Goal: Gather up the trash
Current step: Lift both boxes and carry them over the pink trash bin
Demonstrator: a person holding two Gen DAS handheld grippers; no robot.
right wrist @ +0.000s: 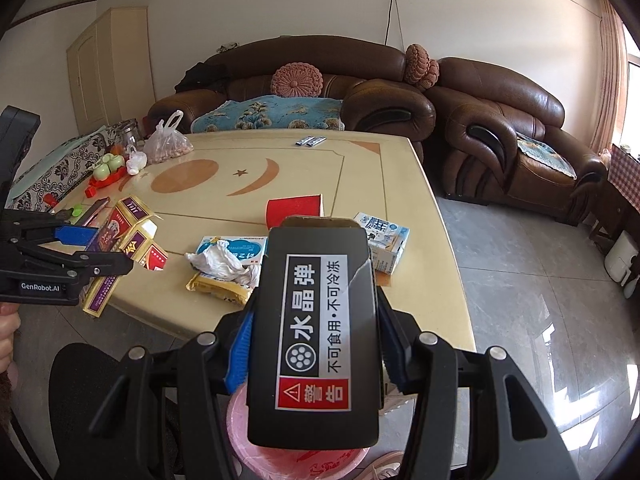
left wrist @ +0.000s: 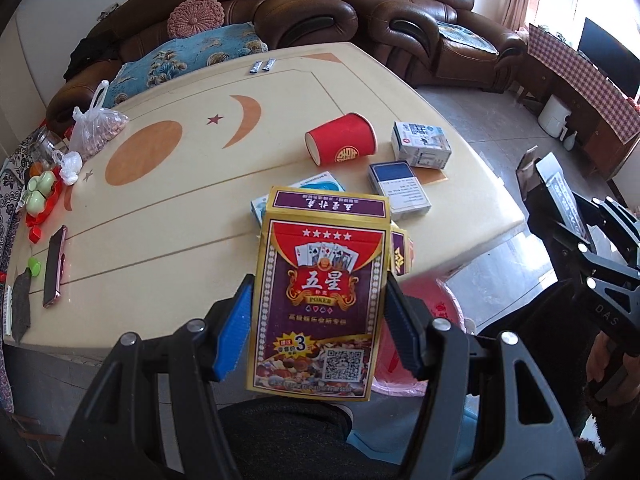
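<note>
My left gripper (left wrist: 318, 292) is shut on a red, purple and gold playing-card box (left wrist: 320, 304), held upright over the table's near edge. My right gripper (right wrist: 316, 320) is shut on a black box with a white warning label (right wrist: 316, 328). Both boxes hang above a pink bin (right wrist: 304, 460), also seen at the pink bin (left wrist: 434, 316). On the cream table (left wrist: 168, 232) lie a red paper cup (left wrist: 342, 144) on its side, a milk carton (left wrist: 420, 146), a blue-and-white pack (left wrist: 400, 192), a blue tissue box (right wrist: 240, 246), a crumpled tissue (right wrist: 224, 262) and a yellow wrapper (right wrist: 220, 290).
A phone (left wrist: 54, 268), a plastic bag of nuts (left wrist: 96, 128), green and red items (left wrist: 40, 192) and two small sachets (left wrist: 262, 66) lie on the table's far parts. Brown sofas (left wrist: 320, 20) stand behind it. Tiled floor (right wrist: 540, 300) lies to the right.
</note>
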